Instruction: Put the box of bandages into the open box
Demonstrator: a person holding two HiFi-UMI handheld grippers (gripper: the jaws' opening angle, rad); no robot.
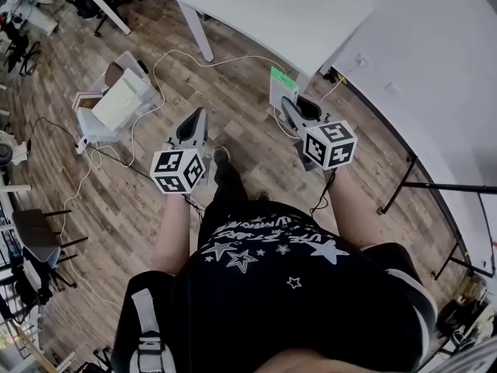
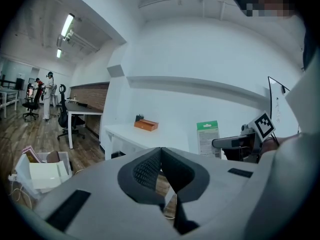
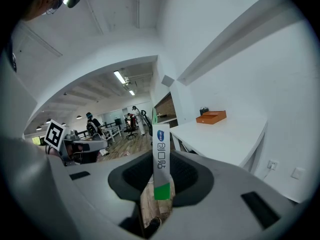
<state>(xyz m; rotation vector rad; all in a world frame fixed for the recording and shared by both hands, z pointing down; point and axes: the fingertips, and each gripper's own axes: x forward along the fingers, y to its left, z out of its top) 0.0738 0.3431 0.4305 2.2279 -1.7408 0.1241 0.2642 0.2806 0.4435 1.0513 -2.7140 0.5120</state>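
Note:
The box of bandages (image 1: 283,88) is white with a green end and stands upright between the jaws of my right gripper (image 1: 293,109), held at waist height near the corner of the white table. In the right gripper view the box (image 3: 161,164) shows edge-on between the pads. From the left gripper view it (image 2: 208,138) appears to the right, with the right gripper behind it. My left gripper (image 1: 194,124) is shut with nothing in it, its pads meeting in its own view (image 2: 161,153). An open white box (image 1: 116,103) sits on the wooden floor to the left (image 2: 42,171).
A white table (image 1: 311,29) stands ahead with an orange tray (image 2: 146,125) on it. Cables (image 1: 167,61) trail over the floor round the open box. Office chairs (image 1: 35,231) and desks stand at the left. A black-framed table (image 1: 435,185) is at the right.

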